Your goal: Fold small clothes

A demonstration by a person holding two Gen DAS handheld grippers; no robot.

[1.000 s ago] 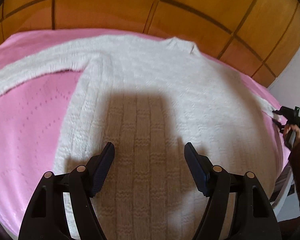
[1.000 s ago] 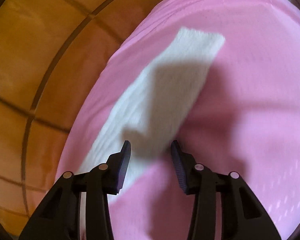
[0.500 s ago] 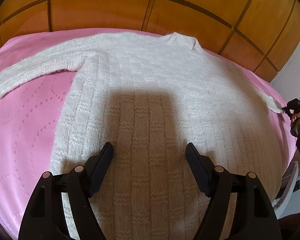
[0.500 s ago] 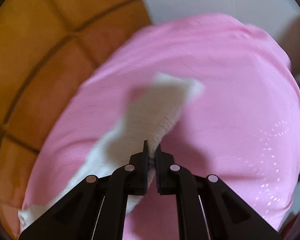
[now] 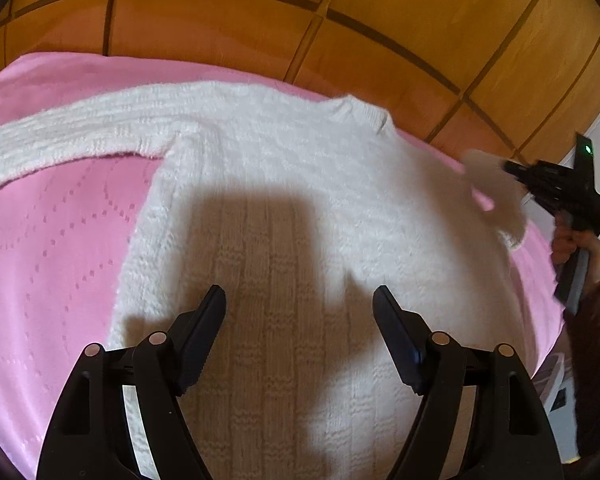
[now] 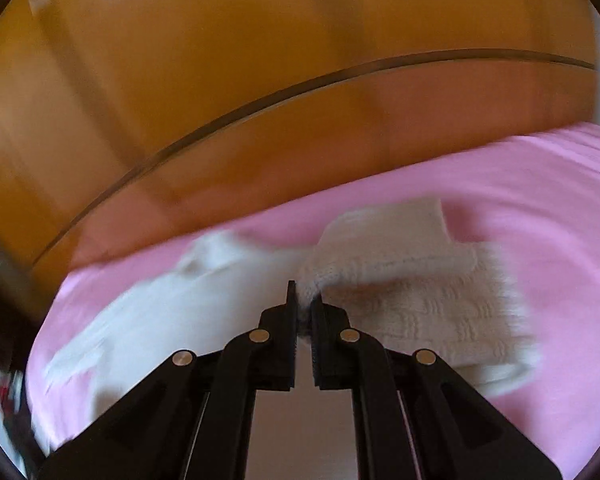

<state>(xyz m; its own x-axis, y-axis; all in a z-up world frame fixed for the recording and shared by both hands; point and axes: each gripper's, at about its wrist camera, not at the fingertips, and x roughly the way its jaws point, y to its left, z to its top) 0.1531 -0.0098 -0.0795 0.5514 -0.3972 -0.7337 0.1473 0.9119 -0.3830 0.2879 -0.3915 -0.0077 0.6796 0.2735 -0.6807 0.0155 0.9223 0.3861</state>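
Nearest the left wrist camera, the left gripper hangs over the lower body of a white knitted sweater; its jaws are spread wide with nothing between them, and they throw a dark shadow onto the knit. The sweater lies flat on a bed with a pink bedspread that carries a dotted pattern. The sweater's body runs away from the camera toward its neckline, which lies close to the far edge of the bed. One sleeve stretches out flat to the left across the pink cloth. At the right edge of this view, the right gripper is lifted above the bed, with a person's hand around its handle and a dark sleeve below it. The sweater's other sleeve hangs from its tip, raised and blurred. Behind the bed rises a wall of orange-brown wooden panels divided by dark grooves.

In the right wrist view, which is blurred, the right gripper has its jaws pressed together, pinching the white knit of the lifted sleeve. The cloth spreads to the right just beyond the tips, folded loosely over itself. More of the white sweater lies to the left on the pink bedspread. The wooden panels fill the upper half.
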